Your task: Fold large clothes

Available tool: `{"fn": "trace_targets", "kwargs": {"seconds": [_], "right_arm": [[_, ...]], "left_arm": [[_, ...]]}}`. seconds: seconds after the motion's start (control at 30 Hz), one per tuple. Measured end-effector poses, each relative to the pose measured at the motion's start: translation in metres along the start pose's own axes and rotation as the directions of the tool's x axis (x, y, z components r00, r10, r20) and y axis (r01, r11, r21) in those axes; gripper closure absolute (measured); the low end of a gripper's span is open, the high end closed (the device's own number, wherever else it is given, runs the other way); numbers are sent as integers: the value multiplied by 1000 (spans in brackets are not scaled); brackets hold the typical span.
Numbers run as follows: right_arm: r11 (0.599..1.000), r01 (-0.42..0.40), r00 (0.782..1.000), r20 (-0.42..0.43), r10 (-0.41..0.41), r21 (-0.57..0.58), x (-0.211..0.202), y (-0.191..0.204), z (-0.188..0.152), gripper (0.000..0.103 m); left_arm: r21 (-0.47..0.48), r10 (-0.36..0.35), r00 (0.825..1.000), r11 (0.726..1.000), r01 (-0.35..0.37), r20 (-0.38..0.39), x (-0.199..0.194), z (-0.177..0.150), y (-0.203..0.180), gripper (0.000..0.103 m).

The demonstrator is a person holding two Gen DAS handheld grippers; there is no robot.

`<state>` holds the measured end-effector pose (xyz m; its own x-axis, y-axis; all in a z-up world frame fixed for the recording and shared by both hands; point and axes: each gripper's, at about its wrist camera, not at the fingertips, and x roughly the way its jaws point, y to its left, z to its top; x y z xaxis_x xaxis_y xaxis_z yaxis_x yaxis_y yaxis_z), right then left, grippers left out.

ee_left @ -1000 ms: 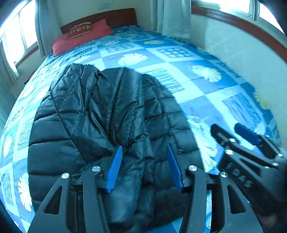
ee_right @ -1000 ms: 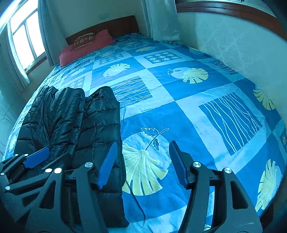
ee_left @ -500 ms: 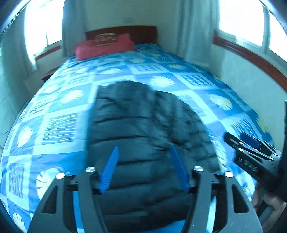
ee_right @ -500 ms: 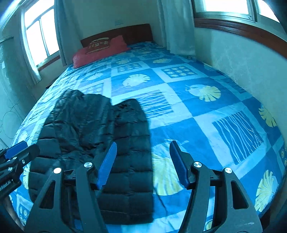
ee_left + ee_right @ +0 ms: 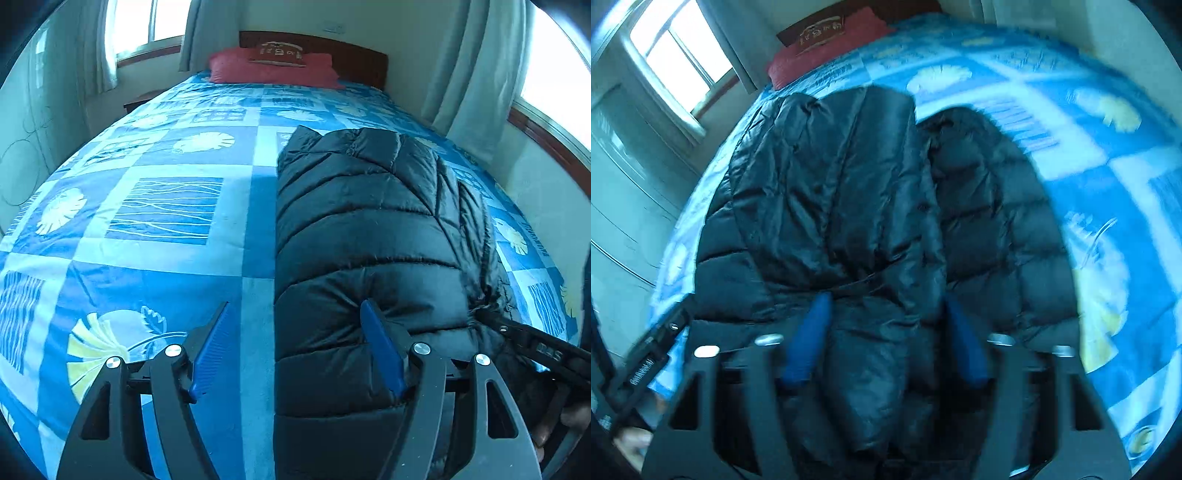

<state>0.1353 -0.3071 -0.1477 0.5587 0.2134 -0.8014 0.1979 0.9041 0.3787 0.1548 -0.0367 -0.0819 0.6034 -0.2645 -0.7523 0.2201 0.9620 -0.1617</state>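
A black quilted puffer jacket [image 5: 369, 229] lies on a bed covered by a blue patterned bedspread [image 5: 166, 206]; in the left wrist view it occupies the right half of the frame, running from the lower edge up toward centre, its left edge straight and vertical. The left gripper [image 5: 295, 343] sits at the bottom of that frame with its blue-padded fingers [image 5: 208, 347] spread wide apart — the left finger is over bare bedspread, the right finger presses into the jacket's padded surface, and the jacket's left edge lies between the two. Nothing is clamped. At lower right of the same view, part of the right gripper [image 5: 532, 347] shows as a black bar against the jacket's far edge. In the right wrist view, which is motion-blurred, the jacket [image 5: 849, 206] fills the centre of the frame, with a folded glossy panel lying over the quilted body. The right gripper [image 5: 886, 339] stands at the bottom centre, fingers parted, both blue pads over the jacket fabric; whether they touch it cannot be told through the blur. A red pillow [image 5: 273, 66] rests against a dark wooden headboard [image 5: 354, 55] at the top of the left wrist frame — curtained windows [image 5: 147, 26] flank the bed.
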Motion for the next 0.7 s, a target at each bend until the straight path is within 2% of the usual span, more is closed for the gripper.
{"fn": "trace_targets", "kwargs": {"seconds": [0.03, 0.13, 0.23, 0.37, 0.47, 0.57, 0.7], "right_arm": [[1000, 7, 1000, 18, -7, -17, -3, 1, 0, 75], [997, 63, 992, 108, -59, -39, -24, 2, 5, 85], [991, 130, 980, 158, -121, -43, -38, -11, 14, 86], [982, 184, 975, 134, -178, -41, -26, -34, 11, 86], [979, 196, 975, 114, -189, -57, -6, -47, 6, 84], [983, 178, 980, 103, -172, -51, 8, -62, 1, 83], [985, 170, 981, 105, -166, -39, 10, -64, 0, 82]], "left_arm": [[3, -5, 1000, 1000, 5, 1, -1, 1, -1, 33], [20, -47, 999, 999, 47, 11, -9, 6, -6, 33], [46, -90, 996, 995, 90, 12, -12, 7, -21, 33], [106, -89, 995, 990, 93, -43, 13, 3, -46, 33], [139, -59, 993, 988, 72, -98, 40, -3, -59, 33], [178, -22, 993, 983, 43, -116, 60, -10, -67, 33], [166, -16, 990, 985, 39, -139, 73, -11, -64, 33]]}}
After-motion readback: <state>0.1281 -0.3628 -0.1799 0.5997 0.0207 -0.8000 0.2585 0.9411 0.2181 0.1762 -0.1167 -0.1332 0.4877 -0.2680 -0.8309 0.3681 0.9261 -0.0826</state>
